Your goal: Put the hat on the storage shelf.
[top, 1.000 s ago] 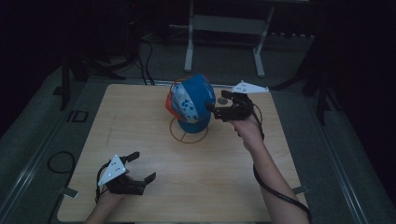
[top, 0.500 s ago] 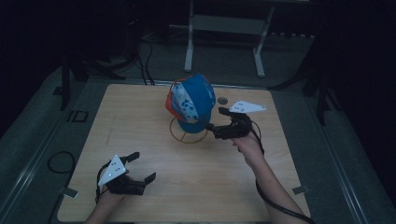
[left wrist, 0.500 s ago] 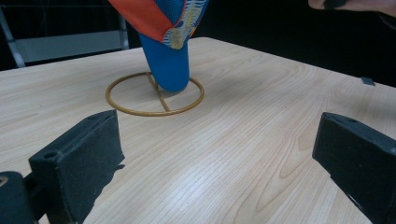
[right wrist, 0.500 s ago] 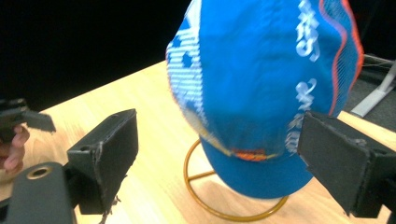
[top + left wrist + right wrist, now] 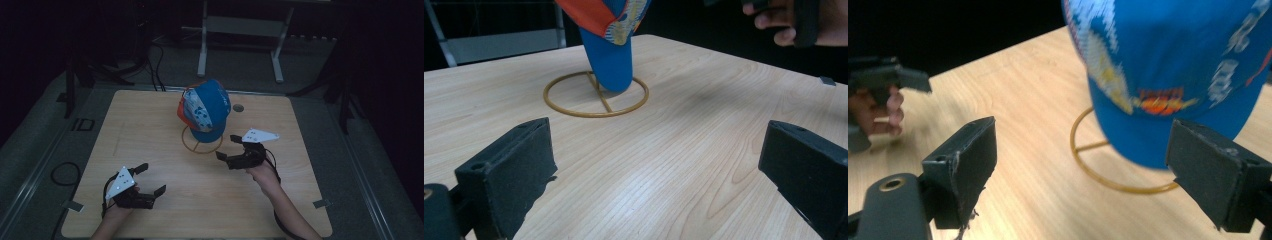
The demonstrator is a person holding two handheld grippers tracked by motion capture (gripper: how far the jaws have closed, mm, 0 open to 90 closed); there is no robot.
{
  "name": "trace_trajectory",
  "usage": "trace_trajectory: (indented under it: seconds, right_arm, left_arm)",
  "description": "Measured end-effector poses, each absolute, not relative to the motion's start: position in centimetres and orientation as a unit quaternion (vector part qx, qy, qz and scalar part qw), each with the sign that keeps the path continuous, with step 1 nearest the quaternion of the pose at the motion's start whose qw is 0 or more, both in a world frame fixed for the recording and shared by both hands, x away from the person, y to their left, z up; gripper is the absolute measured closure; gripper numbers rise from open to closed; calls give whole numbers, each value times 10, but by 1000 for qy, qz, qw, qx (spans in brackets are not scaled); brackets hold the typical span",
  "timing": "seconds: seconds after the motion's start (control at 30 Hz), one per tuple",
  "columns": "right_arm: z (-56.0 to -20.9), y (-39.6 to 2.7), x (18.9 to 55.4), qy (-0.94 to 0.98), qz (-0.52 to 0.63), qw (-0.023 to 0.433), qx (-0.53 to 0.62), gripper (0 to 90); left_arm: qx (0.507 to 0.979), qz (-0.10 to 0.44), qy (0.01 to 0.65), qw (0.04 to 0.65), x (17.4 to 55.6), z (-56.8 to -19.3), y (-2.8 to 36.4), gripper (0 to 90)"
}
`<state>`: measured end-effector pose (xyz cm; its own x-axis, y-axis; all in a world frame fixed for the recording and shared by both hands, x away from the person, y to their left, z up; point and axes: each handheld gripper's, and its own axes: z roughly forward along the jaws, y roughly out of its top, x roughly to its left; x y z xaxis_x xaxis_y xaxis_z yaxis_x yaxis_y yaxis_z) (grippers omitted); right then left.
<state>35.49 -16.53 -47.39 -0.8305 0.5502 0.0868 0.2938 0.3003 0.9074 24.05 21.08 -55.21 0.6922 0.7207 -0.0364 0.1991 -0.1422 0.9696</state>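
A blue cap (image 5: 206, 111) with an orange and white patterned side sits on a gold wire stand (image 5: 201, 145) near the middle of the wooden table (image 5: 150, 125). The stand's ring base (image 5: 595, 95) lies flat on the wood, and the cap (image 5: 1168, 65) hangs over it. My right gripper (image 5: 227, 147) is open just right of the stand, its jaws wide apart with nothing between them. My left gripper (image 5: 152, 179) rests open near the front left of the table, well short of the cap (image 5: 609, 45).
A small round hole (image 5: 238, 107) marks the table behind the cap. A metal frame (image 5: 240, 30) stands on the floor beyond the far edge. Cables (image 5: 62, 172) lie on the floor at the left. The surroundings are dark.
My right gripper has drawn back from beside the cap toward the front of the table, ending lower and right of the stand. The left gripper and the cap have stayed put.
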Motion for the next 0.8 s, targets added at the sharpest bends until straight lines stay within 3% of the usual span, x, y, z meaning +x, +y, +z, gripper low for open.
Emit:
trace_trajectory:
  seconds: [0.3,0.8]
  right_arm:
    - [-516,-166,341,832,495,80,238,130]
    - [-546,-188,322,844,475,67,241,131]
  left_arm:
    - [727,228,322,562,241,-556,210,18]
    - [735,228,317,554,241,-559,208,18]
